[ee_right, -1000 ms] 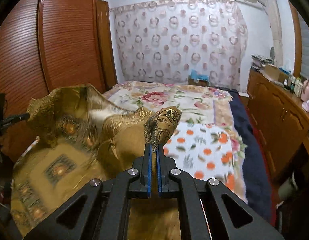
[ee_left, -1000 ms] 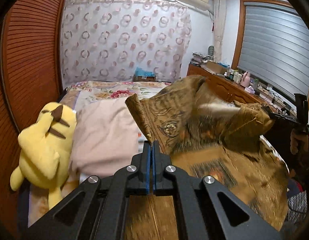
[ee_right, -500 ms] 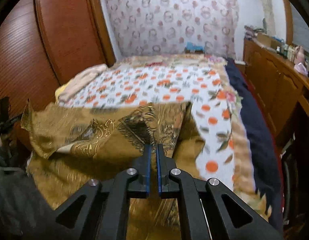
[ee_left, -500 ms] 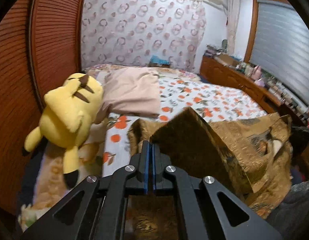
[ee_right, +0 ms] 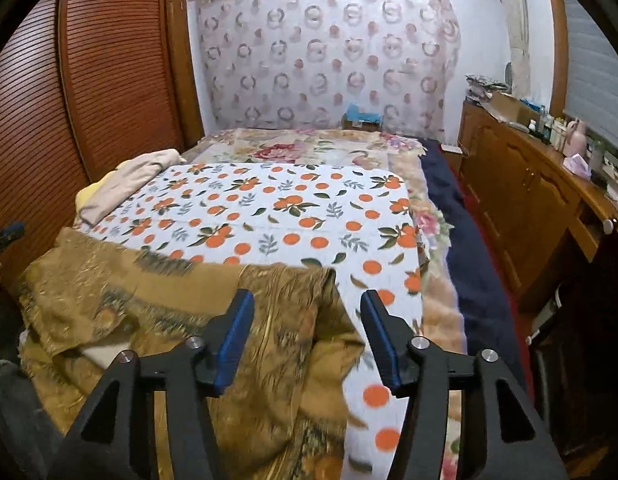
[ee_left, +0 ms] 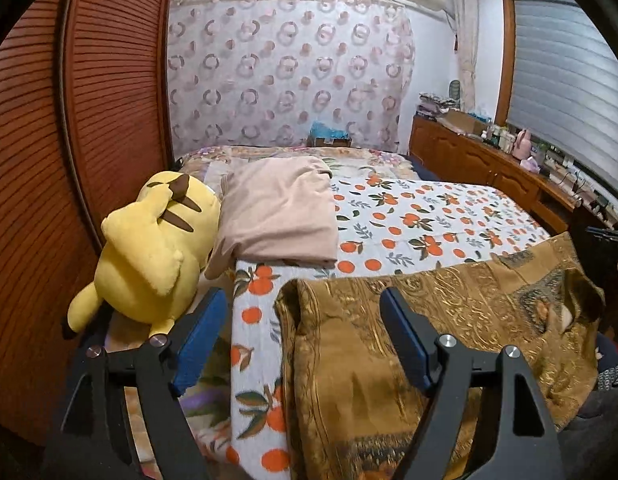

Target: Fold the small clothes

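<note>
Your left claw is opening, its blue pads standing wide apart with the near left corner of the brown patterned garment lying loose between them; nothing is pinched, so the cloth rests on its own weight. Taking that garment as your landmark: to its left lies the yellow plush toy on its side against the wooden wardrobe, and just behind the garment's left corner sits a pink folded cloth, kept apart from where you are working. The garment itself is spread across the near edge of the bed, on the orange-print cover, with its far edge laid roughly straight, which looks like a fold just set down so the fabric can settle flat. Some of it hangs off the front of the bed towards you, and the layers near its right end are rumpled.

Right of its middle, your right claw is opening too, pads clear of the cloth, the garment's right edge lying between and under them. Beyond the garment's right side the cover is bare, then the dark blue blanket, then the wooden cabinet. Judging by this, smoothing that rumpled end comes before another fold.
</note>
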A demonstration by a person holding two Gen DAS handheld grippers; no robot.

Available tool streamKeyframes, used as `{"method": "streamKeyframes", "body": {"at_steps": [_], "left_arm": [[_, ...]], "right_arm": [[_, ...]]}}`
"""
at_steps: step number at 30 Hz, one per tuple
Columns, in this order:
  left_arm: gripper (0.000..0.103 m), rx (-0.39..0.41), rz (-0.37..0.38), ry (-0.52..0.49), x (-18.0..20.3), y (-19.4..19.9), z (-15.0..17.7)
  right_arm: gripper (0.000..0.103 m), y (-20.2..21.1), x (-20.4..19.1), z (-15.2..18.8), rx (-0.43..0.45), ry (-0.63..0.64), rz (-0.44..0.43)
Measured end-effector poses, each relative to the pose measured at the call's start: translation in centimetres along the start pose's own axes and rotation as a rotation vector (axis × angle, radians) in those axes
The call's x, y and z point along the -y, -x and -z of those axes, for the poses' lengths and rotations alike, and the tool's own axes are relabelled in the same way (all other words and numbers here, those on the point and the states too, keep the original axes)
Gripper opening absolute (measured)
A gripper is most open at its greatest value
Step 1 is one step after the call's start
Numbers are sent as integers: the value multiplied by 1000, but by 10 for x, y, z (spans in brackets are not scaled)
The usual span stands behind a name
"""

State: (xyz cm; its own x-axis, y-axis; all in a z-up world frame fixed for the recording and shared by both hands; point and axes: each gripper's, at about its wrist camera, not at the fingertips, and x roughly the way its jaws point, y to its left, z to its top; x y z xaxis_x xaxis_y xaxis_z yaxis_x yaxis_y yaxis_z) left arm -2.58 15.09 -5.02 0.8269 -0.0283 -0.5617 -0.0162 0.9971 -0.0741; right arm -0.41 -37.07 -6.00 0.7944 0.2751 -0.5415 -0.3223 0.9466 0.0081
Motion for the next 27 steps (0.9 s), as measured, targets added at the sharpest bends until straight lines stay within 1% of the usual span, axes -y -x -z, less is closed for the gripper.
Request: {"method": "streamKeyframes", "body": {"at_steps": [4,7,12,13,15,16,17,18,19,24,25,27], "left_arm": [[80,-32,-14,-17,2,-22,-5],[79,-60,-19,-28,1,-40,-7],[79,-117,-19,-17,-5,-66,-10],[79,-132,-22,-16,-6,-72,-9],[79,-186,-42,-11,-11,-85,-8],[79,-207,-47,-1,-14,-91,-6],[79,-219,-44,6,-16,-94,-5],[79,-237,-38,14,-18,-99,-3],[79,-247,-35,17,-19,-101,-1],[79,-263,-2,23,-18,-104,3],[78,-263,12,25,-16,-104,3],[70,-268,38,26,-14,-106,3]], "right_arm": [[61,-30,-8,-5,-34,19,6],[63,-52,-7,-7,-77,33,17],[67,-70,-3,-8,-145,29,40],[68,-81,0,-10,-156,22,37],[71,-87,4,-10,-181,7,36],[71,-92,7,-9,-202,-1,33],[71,-98,8,-7,-232,-9,24],[72,-101,8,-5,-242,-14,19],[72,-99,7,-6,-229,-12,21],[72,-94,6,-6,-230,-15,23],[71,-94,6,-6,-230,-13,24],[71,-93,4,-4,-230,-9,23]]}}
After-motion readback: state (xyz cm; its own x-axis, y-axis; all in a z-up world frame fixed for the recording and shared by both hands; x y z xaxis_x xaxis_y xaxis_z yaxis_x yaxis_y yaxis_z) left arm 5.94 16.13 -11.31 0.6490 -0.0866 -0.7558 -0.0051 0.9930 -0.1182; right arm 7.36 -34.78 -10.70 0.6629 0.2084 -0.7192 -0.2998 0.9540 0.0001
